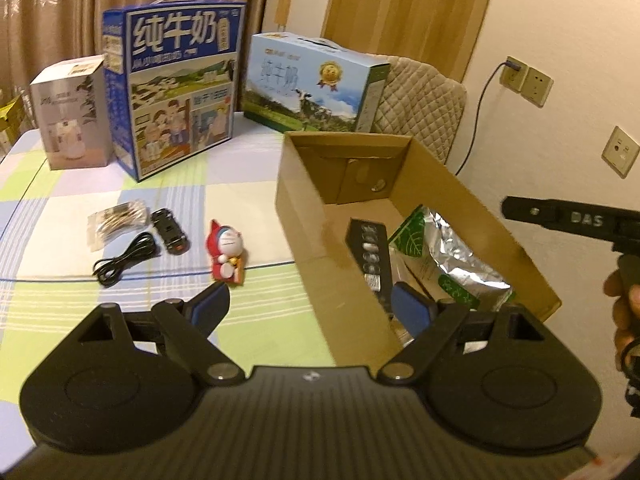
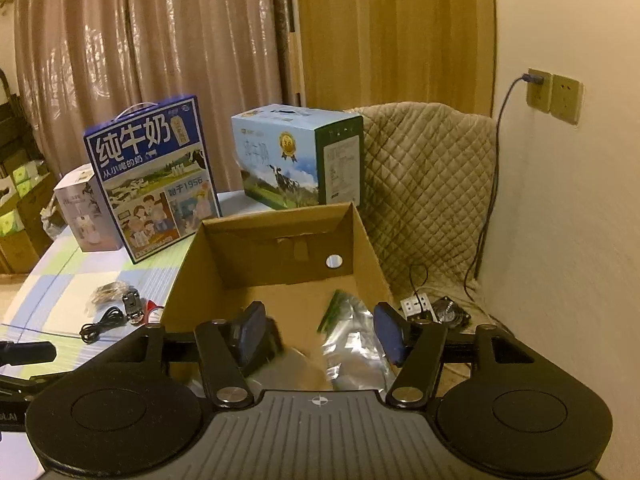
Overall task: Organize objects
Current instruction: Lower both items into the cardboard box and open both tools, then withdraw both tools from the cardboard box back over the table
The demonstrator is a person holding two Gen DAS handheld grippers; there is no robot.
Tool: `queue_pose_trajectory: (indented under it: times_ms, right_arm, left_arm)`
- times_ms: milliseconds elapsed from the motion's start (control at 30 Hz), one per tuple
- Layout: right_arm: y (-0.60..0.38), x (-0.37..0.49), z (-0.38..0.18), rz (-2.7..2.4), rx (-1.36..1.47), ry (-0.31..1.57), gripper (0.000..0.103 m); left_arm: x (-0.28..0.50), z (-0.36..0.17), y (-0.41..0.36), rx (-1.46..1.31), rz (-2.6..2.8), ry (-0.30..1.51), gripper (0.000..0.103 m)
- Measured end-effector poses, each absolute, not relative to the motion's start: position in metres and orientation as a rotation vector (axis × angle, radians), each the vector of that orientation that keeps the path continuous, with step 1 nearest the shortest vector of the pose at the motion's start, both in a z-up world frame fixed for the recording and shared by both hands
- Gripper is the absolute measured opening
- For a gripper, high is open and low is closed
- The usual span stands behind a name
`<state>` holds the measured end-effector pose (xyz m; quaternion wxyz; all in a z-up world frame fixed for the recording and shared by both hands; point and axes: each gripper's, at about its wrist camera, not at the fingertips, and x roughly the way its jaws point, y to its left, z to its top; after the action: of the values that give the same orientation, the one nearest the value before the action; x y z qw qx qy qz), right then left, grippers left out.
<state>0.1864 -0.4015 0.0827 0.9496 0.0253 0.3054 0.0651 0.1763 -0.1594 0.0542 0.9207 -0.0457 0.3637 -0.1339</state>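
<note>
An open cardboard box (image 1: 320, 216) (image 2: 208, 272) stands on the checked tablecloth (image 1: 60, 248). Inside lie a silver and green foil pouch (image 1: 460, 256) (image 2: 356, 344) and a black strip of button cells (image 1: 370, 248). Left of the box lie a red Doraemon figure (image 1: 227, 251), a black toy car (image 1: 170, 231), a coiled black cable (image 1: 126, 258) (image 2: 102, 326) and a small clear packet (image 1: 114, 222). My left gripper (image 1: 316, 310) is open and empty over the box's near left wall. My right gripper (image 2: 320, 338) is open and empty above the box interior.
Two milk cartons, a blue one (image 1: 176, 92) (image 2: 152, 176) and a light blue one (image 1: 316, 84) (image 2: 296, 156), and a grey box (image 1: 72, 116) stand at the table's back. A quilted chair (image 2: 432, 200) with a power strip (image 2: 416, 306) stands right, by the wall.
</note>
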Motion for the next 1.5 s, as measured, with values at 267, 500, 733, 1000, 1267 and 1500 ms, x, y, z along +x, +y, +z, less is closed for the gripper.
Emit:
queue_pose_trajectory:
  times_ms: [267, 500, 733, 1000, 1267, 1500]
  right_arm:
    - [-0.391, 0.159, 0.094, 0.148, 0.086, 0.611, 0.057]
    - [-0.361, 0.134, 0.105, 0.199, 0.111, 0.596, 0.057]
    - [-0.328, 0.112, 0.105, 0.260, 0.132, 0.600, 0.058]
    - [-0.283, 0.098, 0.101, 0.325, 0.137, 0.596, 0.058]
    - [-0.250, 0.096, 0.086, 0.359, 0.133, 0.618, 0.058]
    - [-0.229, 0.098, 0.071, 0.369, 0.119, 0.643, 0.058]
  left_arm:
    - [0.155, 0.053, -0.125, -0.098, -0.229, 0.746, 0.085]
    - [0.132, 0.058, -0.091, -0.099, -0.188, 0.735, 0.086]
    - [0.111, 0.065, -0.052, -0.106, -0.132, 0.714, 0.088]
    - [0.099, 0.061, -0.009, -0.124, -0.071, 0.710, 0.089]
    - [0.096, 0.052, 0.020, -0.129, -0.028, 0.721, 0.092]
    - [0.095, 0.042, 0.035, -0.145, -0.011, 0.730, 0.095]
